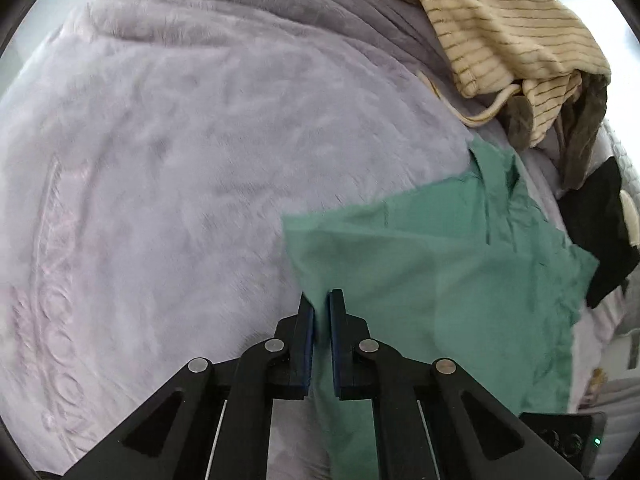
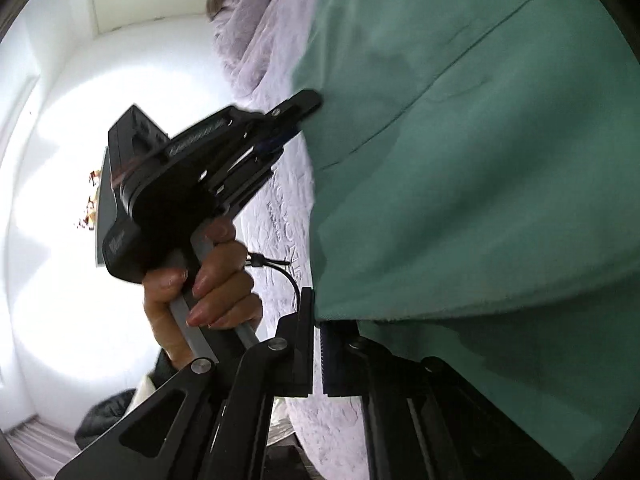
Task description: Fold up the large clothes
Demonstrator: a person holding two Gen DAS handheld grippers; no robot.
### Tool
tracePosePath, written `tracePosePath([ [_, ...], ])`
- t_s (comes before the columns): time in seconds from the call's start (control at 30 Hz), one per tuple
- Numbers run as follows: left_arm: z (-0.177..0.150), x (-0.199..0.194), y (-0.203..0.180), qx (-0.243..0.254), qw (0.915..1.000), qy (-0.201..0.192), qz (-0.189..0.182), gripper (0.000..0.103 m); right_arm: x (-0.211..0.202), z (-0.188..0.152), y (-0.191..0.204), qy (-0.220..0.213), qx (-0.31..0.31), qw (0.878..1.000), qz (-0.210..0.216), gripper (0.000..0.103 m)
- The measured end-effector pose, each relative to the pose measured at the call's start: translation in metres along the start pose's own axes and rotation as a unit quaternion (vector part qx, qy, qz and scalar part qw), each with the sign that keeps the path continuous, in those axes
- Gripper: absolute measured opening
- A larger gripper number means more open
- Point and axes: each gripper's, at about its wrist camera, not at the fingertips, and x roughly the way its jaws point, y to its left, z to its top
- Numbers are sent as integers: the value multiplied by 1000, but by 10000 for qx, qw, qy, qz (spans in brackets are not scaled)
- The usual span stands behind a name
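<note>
Two grippers, left gripper (image 1: 321, 304) and right gripper (image 2: 316, 316), each pinching one green garment (image 1: 440, 264)

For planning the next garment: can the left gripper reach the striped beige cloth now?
Probably not yet: the left gripper is shut on the green garment, and the striped beige cloth lies far across the blanket.
</note>
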Motion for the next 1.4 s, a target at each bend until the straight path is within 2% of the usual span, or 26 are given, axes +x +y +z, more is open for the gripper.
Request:
tracePosePath([
  [0.13,2,12,7,-54,9995,-9,301,9,28,-4,-13,244,-134,9974,-661,3],
  [0.23,-2,10,9,-218,9987,-158,432,9,28,-9,-12,429,-60,9970,-644,6],
  [0.33,-7,-4,7,-308,9971,-315,614,9,10,-10,1,594,-461,9937,-833,11],
  [0.37,-9,-11,5,-288,9968,-378,645,9,0,-4,2,520,-599,9924,-938,23],
  [0.4,-14,-22,0,-233,9962,-472,698,9,-16,-3,1,389,-690,9908,-1096,41],
  [0.47,-24,-39,-9,-126,9953,-614,734,9,-61,2,-7,-180,-655,9863,-1500,54],
  [0.53,-36,-50,-19,-78,9951,-680,712,9,-100,1,-24,-743,-457,9788,-1855,54],
  [0.63,-58,-56,-34,-18,9950,-675,736,9,-144,20,-50,-1495,135,9666,-2077,54],
  [0.73,-80,-46,-50,-21,9948,-602,825,9,-184,35,-73,-1981,766,9593,-1863,54],
  [0.77,-85,-39,-53,-66,9947,-546,871,9,-188,42,-75,-2058,819,9582,-1812,43],
  [0.8,-91,-30,-53,-169,9949,-447,888,9,-187,48,-71,-2095,748,9581,-1806,21],
  [0.83,-95,-24,-52,-268,9949,-380,891,9,-187,54,-61,-2090,524,9568,-1950,13],
  [0.9,-104,-15,-46,-474,9936,-321,978,9,-187,61,-36,-2137,-132,9501,-2268,9],
  [0.97,-109,-11,-43,-572,9930,-339,977,9,-188,68,-15,-2257,-762,9335,-2678,8],
  [1.0,-110,-10,-43,-588,9927,-346,990,9,-185,74,-11,-2315,-957,9197,-3022,8],
  [1.03,-110,-10,-44,-585,9924,-343,1031,9,-197,83,-18,-2284,-871,9171,-3148,9],
  [1.07,-111,-9,-46,-563,9919,-336,1091,9,-203,89,-30,-2203,-647,9196,-3189,9],
  [1.13,-111,-7,-54,-499,9903,-315,1254,9,-220,94,-64,-1997,-28,9366,-2878,9],
  [1.17,-110,-8,-58,-469,9896,-302,1330,9,-229,86,-71,-1973,56,9384,-2835,9],
  [1.27,-115,-16,-73,-327,9884,-272,1456,9,-246,71,-71,-2011,-57,9284,-3123,10],
  [1.37,-120,-25,-92,-107,9874,-281,1557,9,-277,48,-83,-1925,147,9402,-2806,10],
  [1.4,-122,-26,-99,-56,9873,-279,1565,9,-282,45,-84,-1897,223,9432,-2718,13],
])
